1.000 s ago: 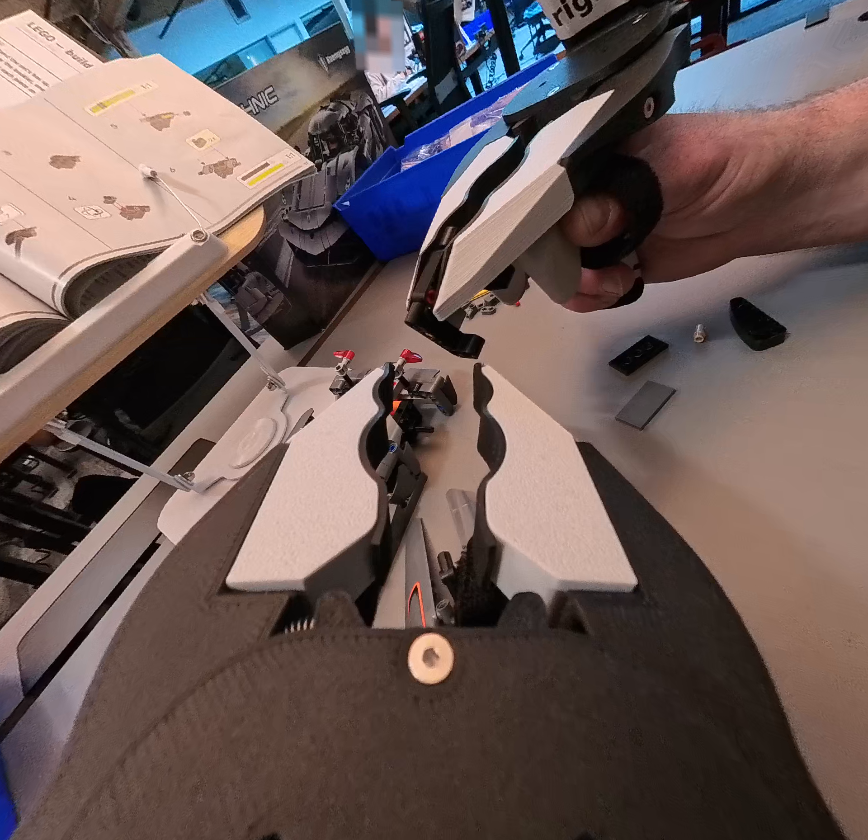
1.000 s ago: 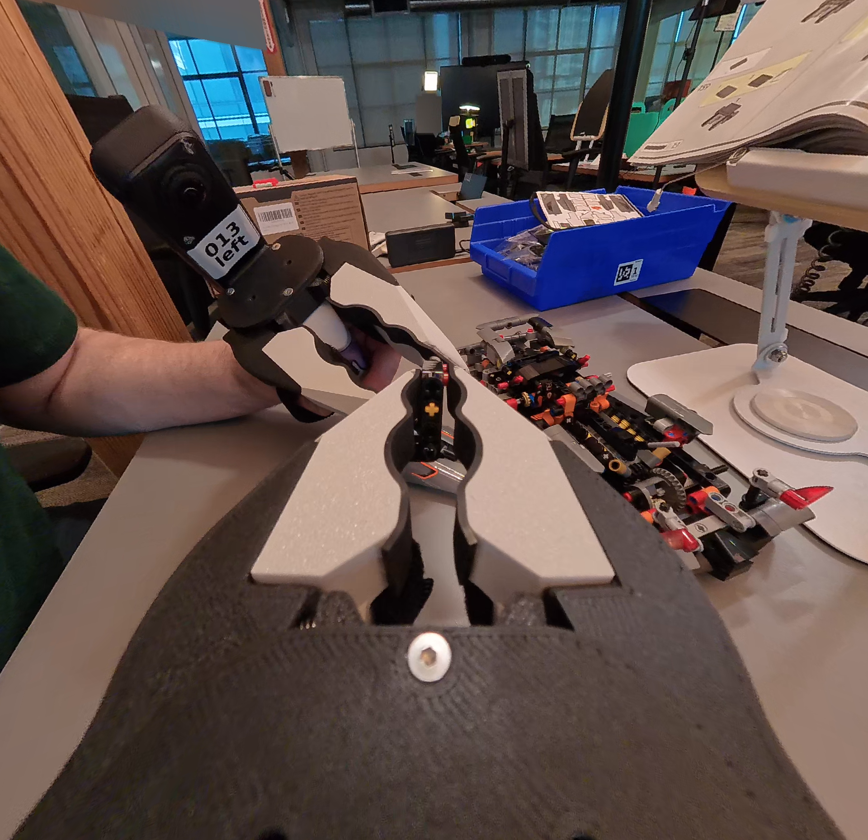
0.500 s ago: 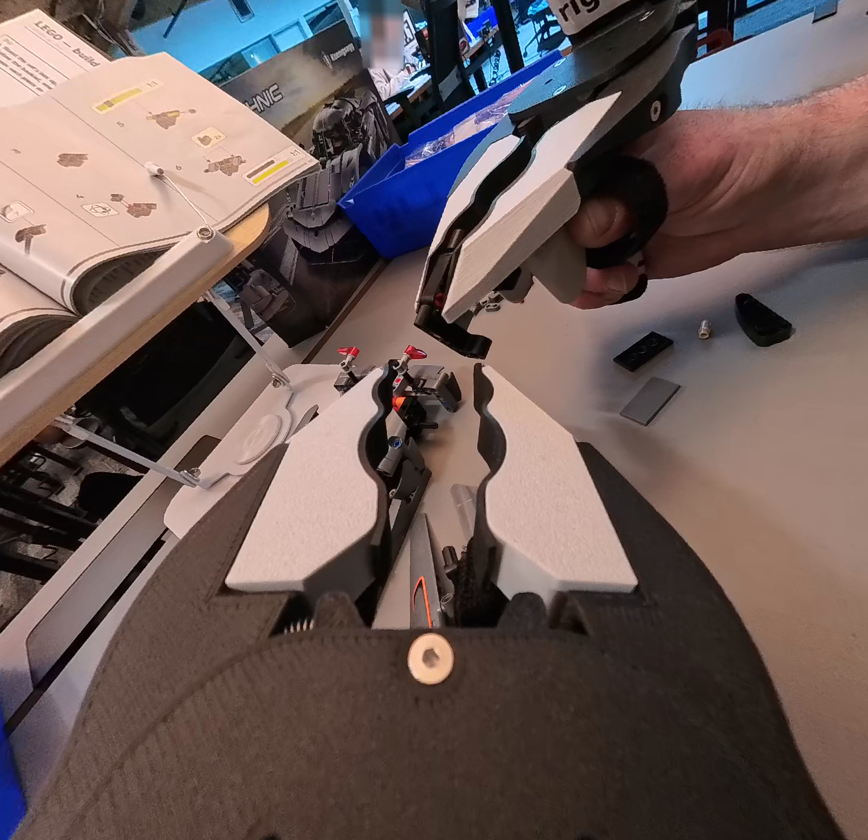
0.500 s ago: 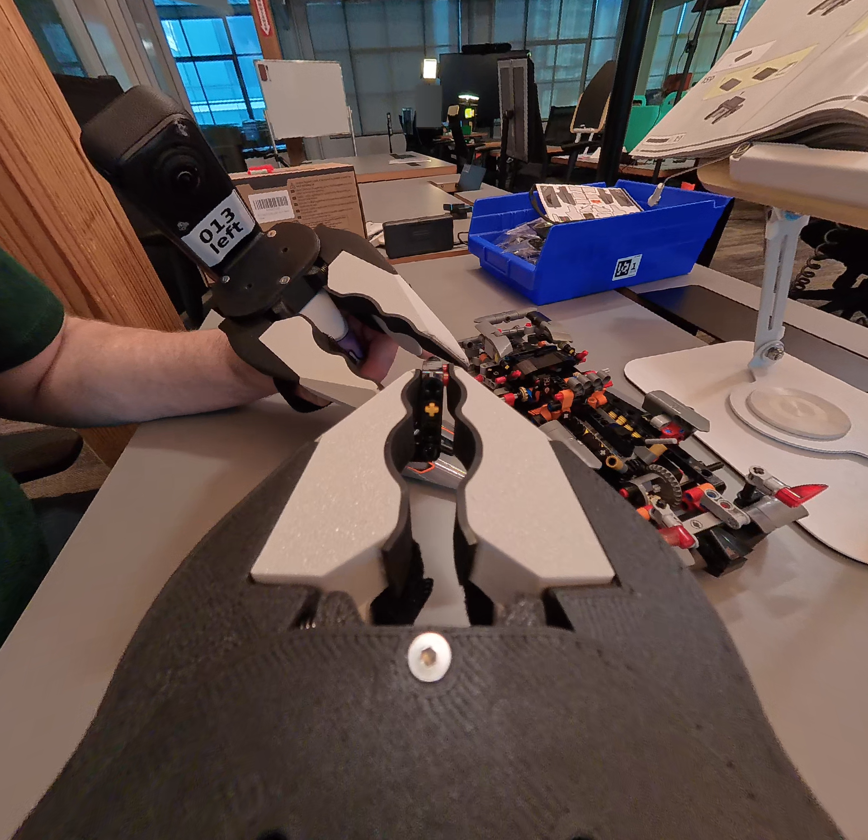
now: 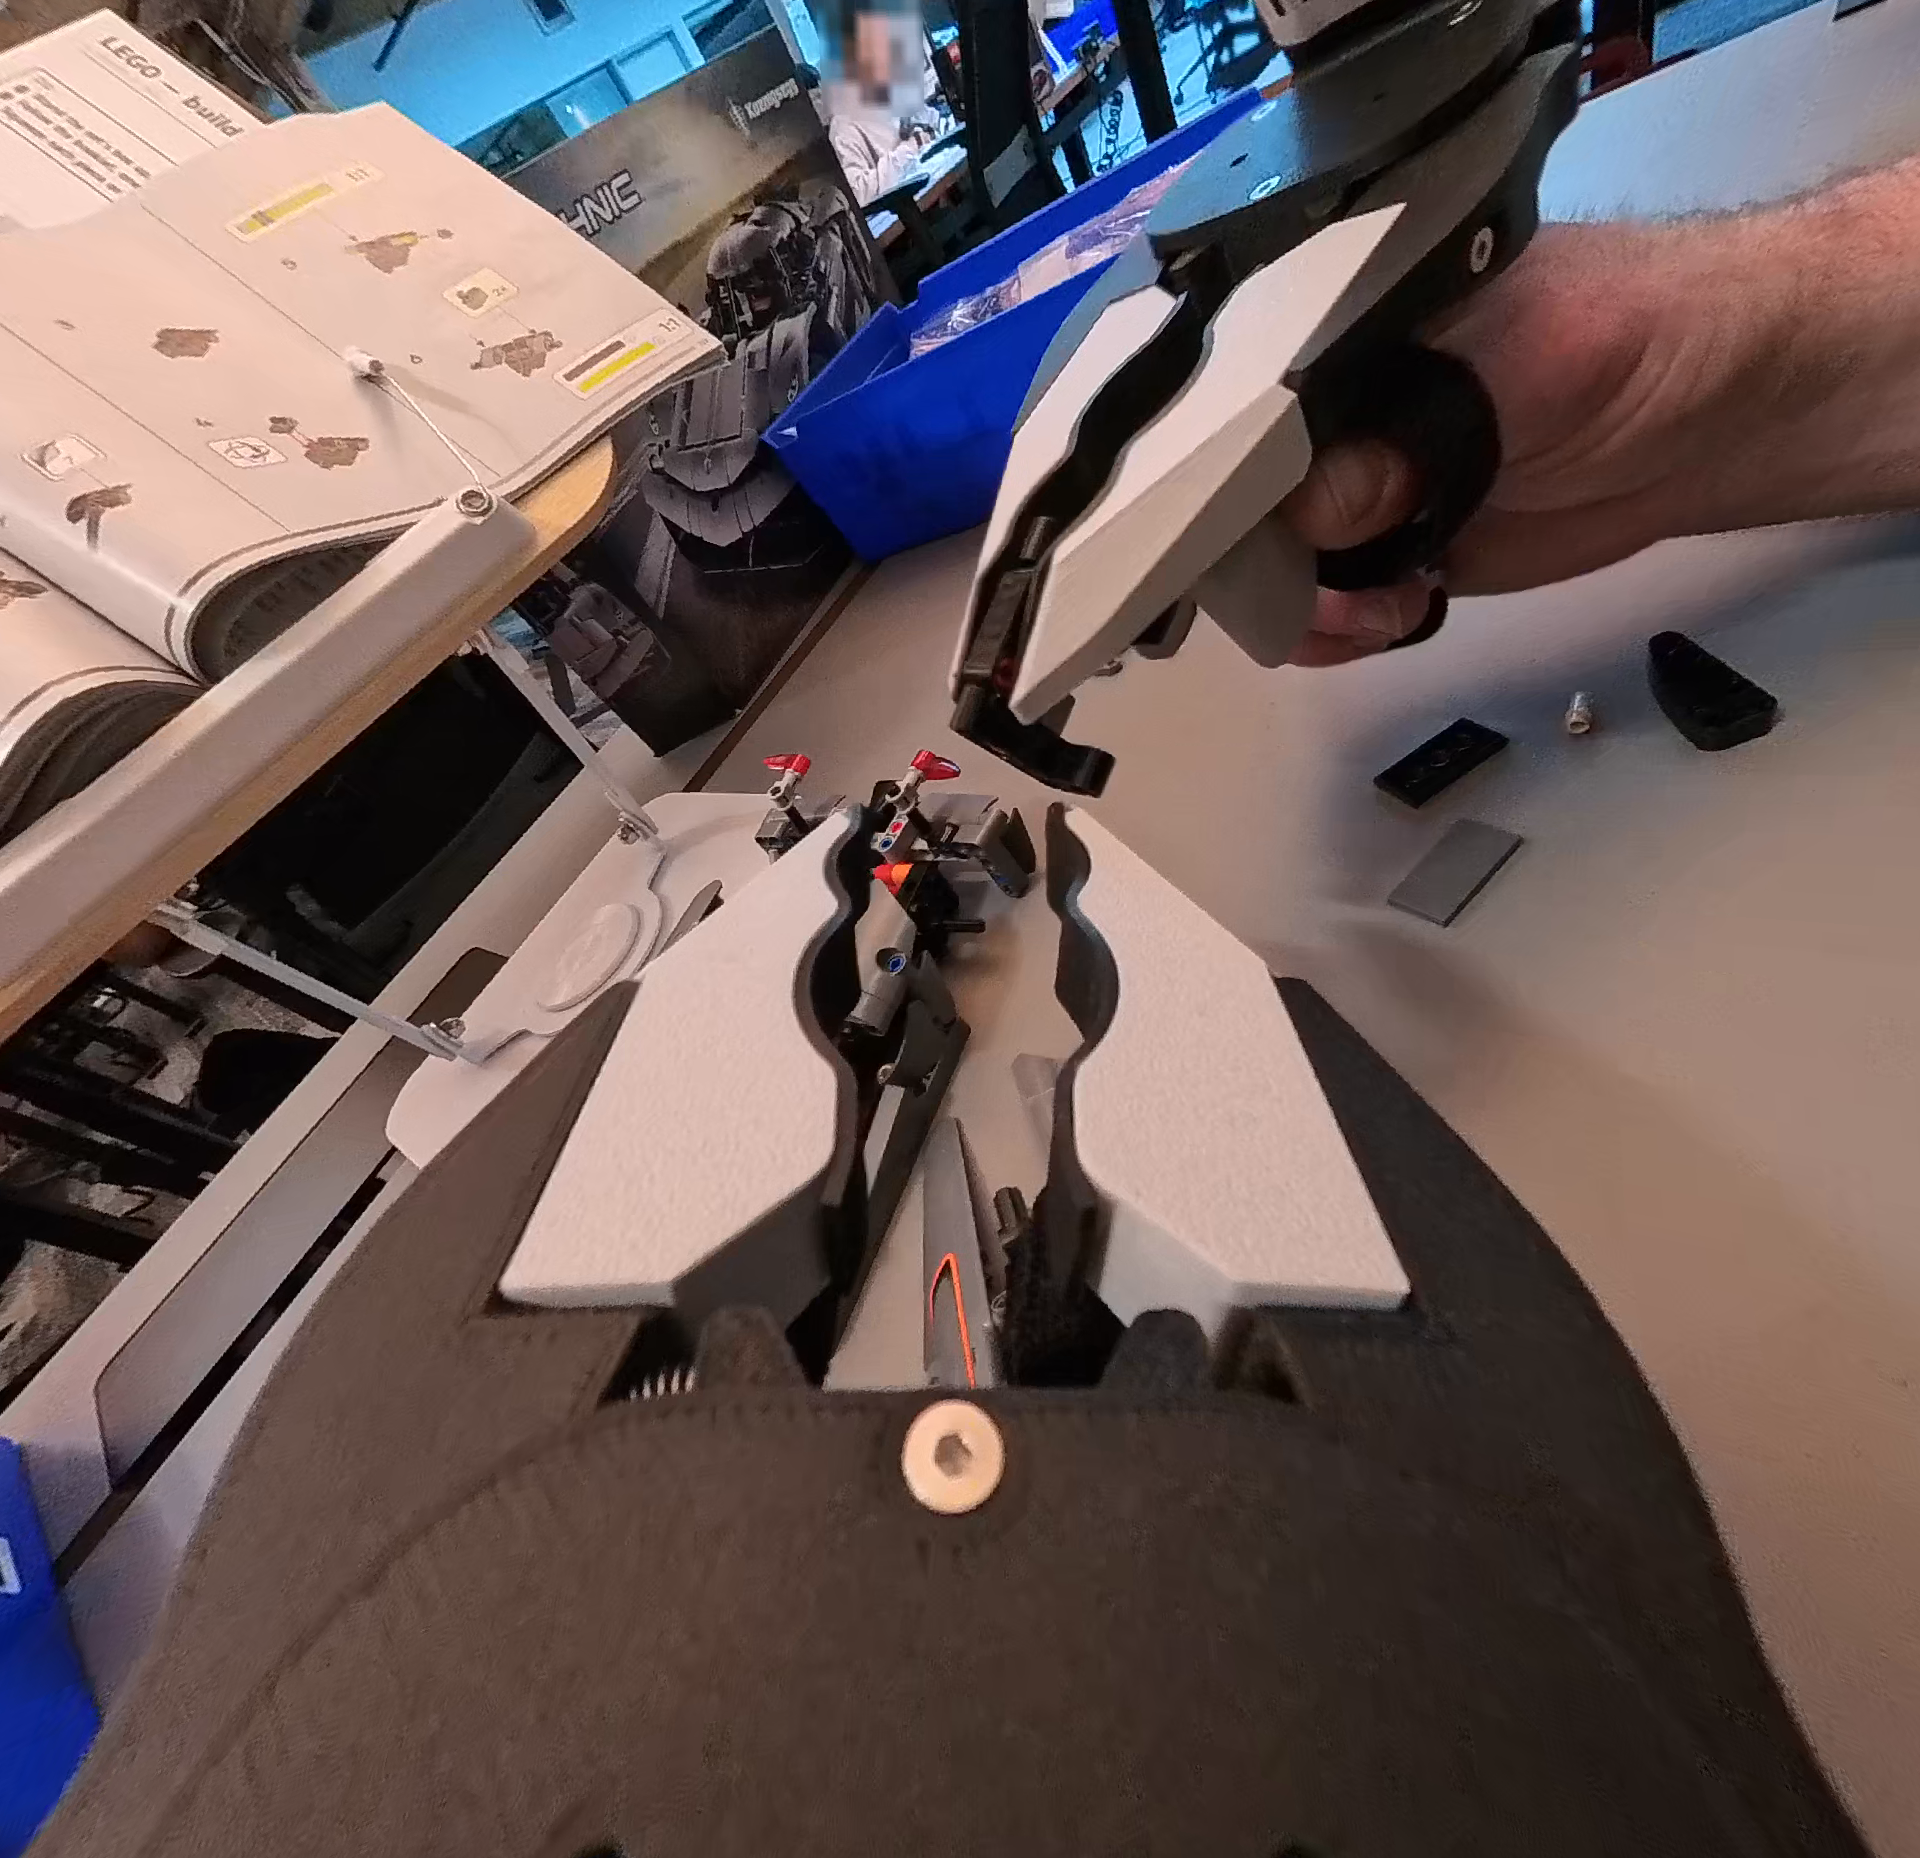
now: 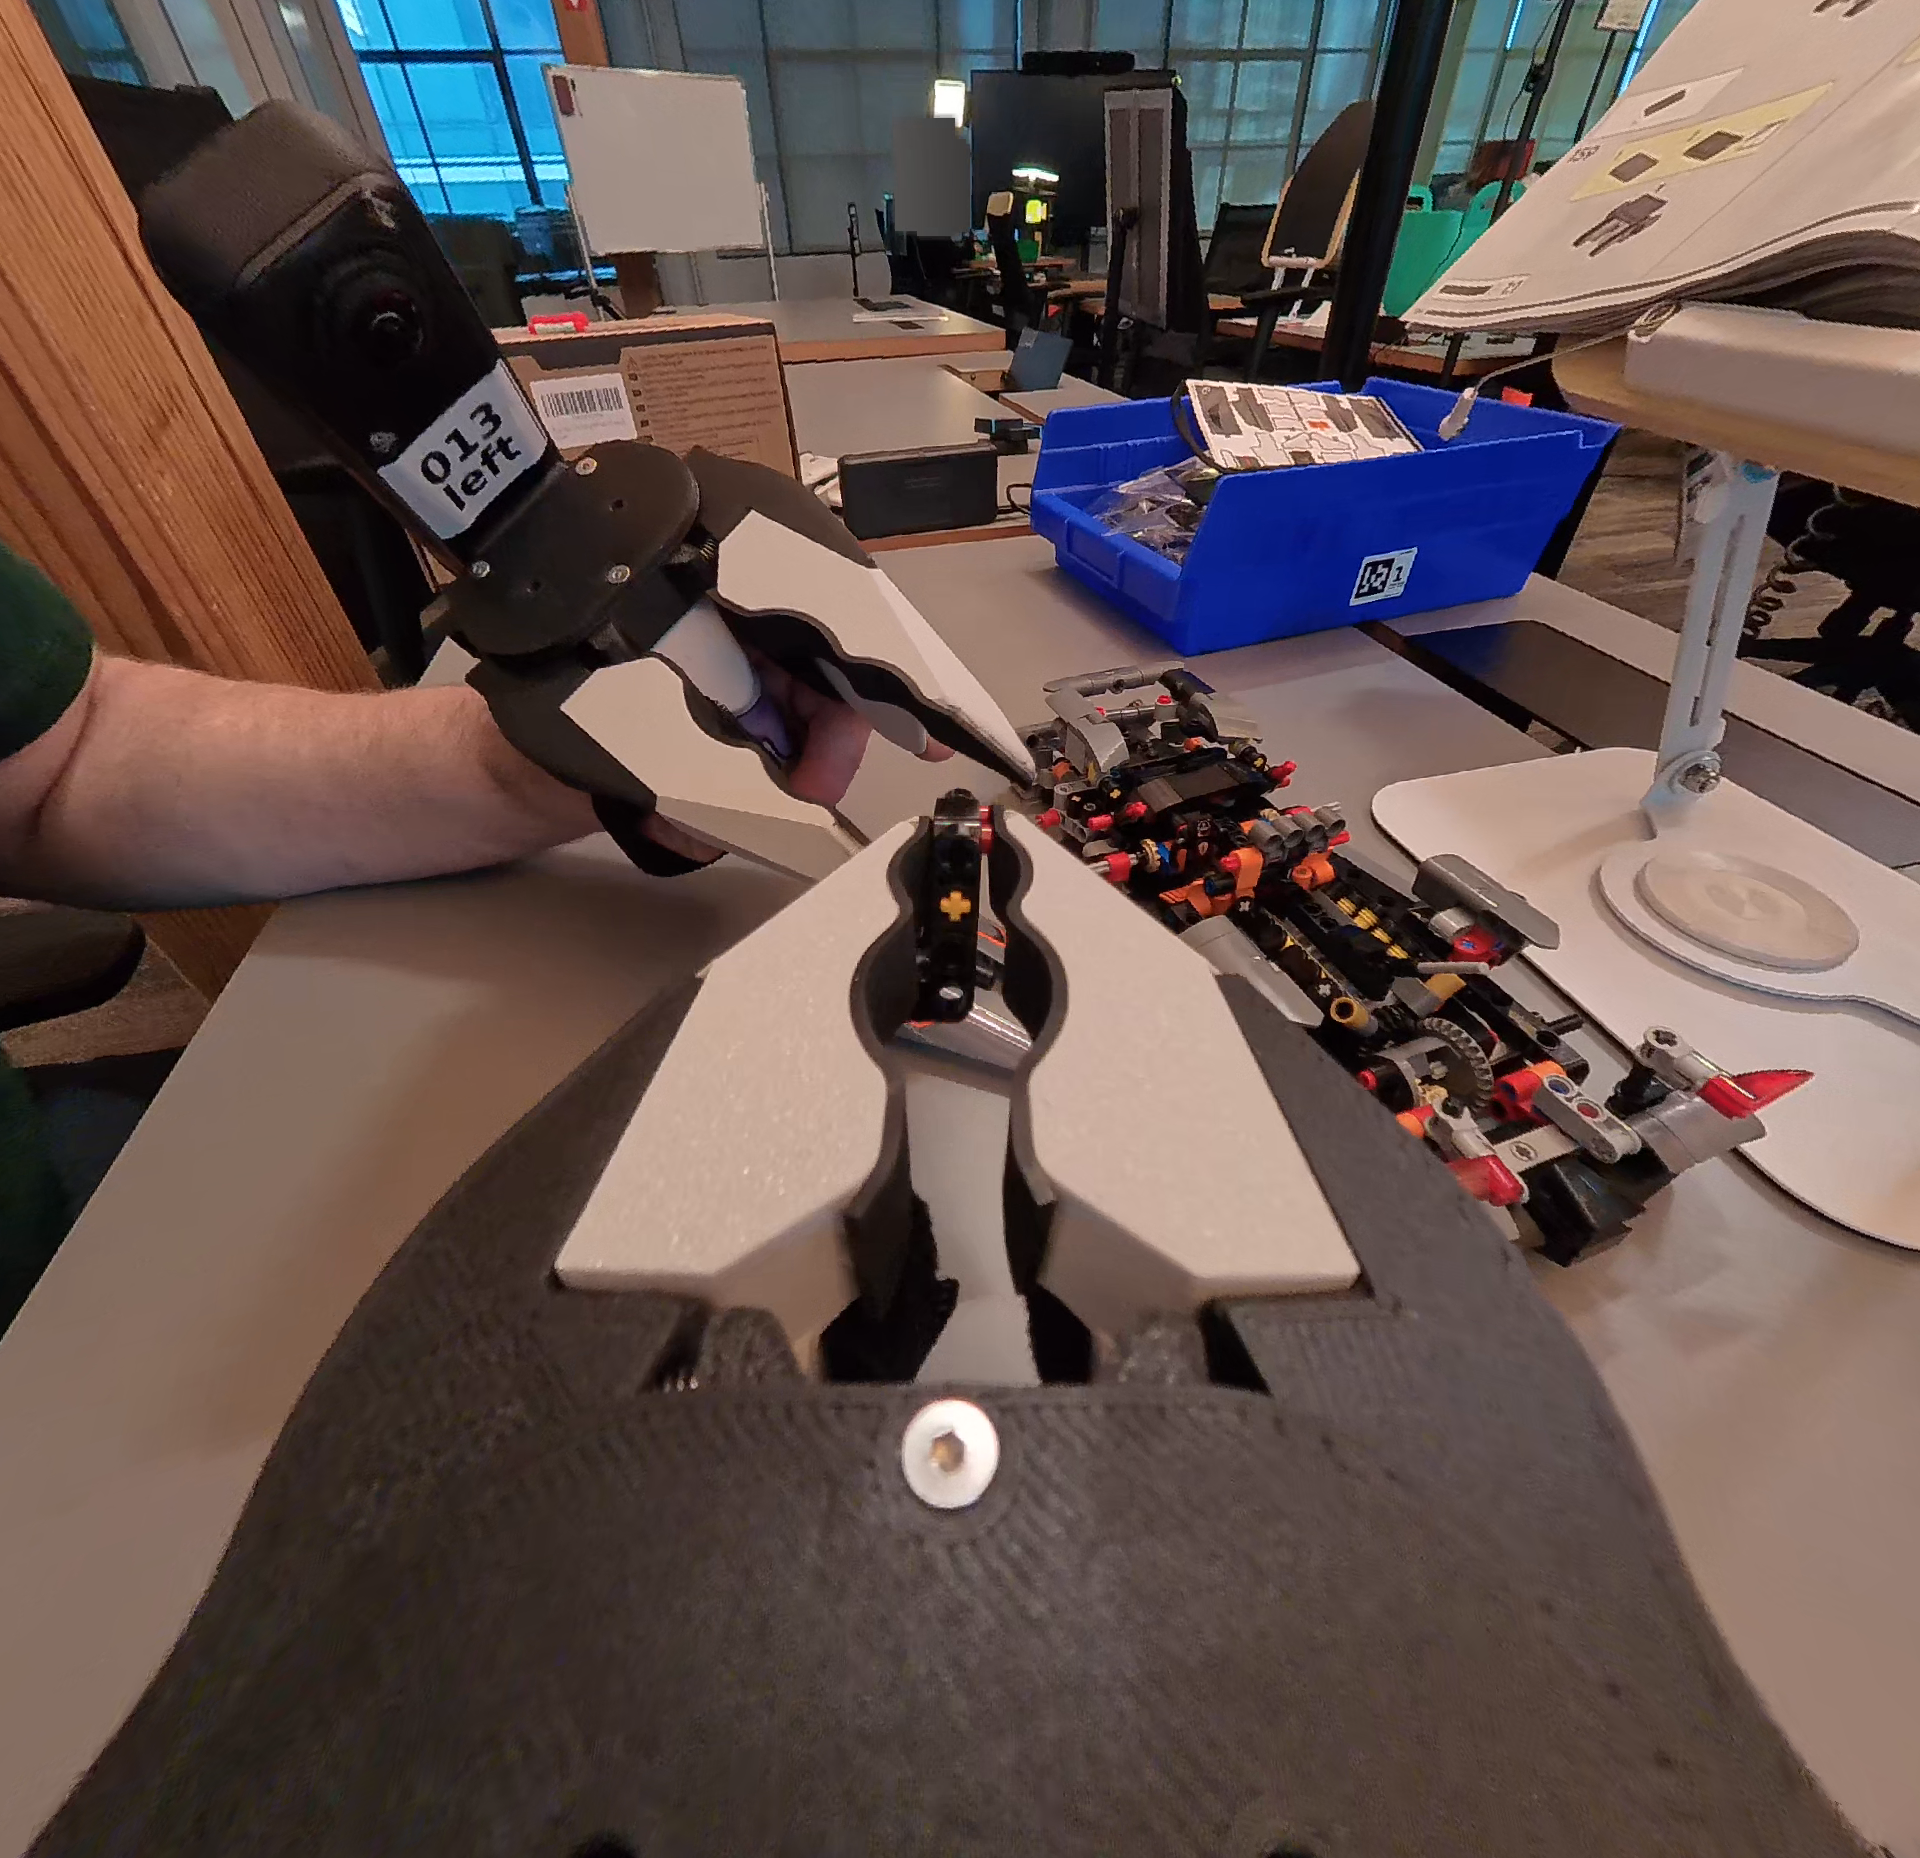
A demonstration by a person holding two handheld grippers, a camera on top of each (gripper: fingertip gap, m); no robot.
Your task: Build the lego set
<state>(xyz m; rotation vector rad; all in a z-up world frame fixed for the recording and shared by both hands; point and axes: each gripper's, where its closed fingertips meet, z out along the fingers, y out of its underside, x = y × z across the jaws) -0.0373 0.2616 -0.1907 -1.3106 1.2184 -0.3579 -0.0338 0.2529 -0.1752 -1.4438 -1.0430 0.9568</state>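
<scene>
A long, part-built Lego car chassis [image 6: 1299, 935] of black, grey, orange and red parts lies on the grey table [image 6: 364, 1060]. In the left wrist view the chassis [image 5: 914, 935] runs between my spread fingers. My left gripper [image 5: 951, 821] is open over its near end and also shows in the right wrist view [image 6: 935, 785], one finger at the chassis end. My right gripper [image 6: 961, 821] is shut on a black beam [image 6: 951, 904] with a yellow cross. It hovers just above the chassis's far end, as the left wrist view [image 5: 1003, 707] shows.
Loose parts lie to the right: a black plate [image 5: 1439, 759], a grey tile [image 5: 1455, 883], a small silver pin [image 5: 1579, 710] and a black curved piece [image 5: 1709, 691]. A blue bin [image 6: 1299, 551] stands behind. An instruction book [image 5: 260, 354] rests on a stand with a white base [image 6: 1662, 894]. My left and right fingertips are right by each other. Between my left fingertips and the grey tile [image 5: 1455, 883] there is roughly 12 cm.
My right gripper has drifted slightly to the right with the black beam still in it. My left gripper stays open over the chassis.
</scene>
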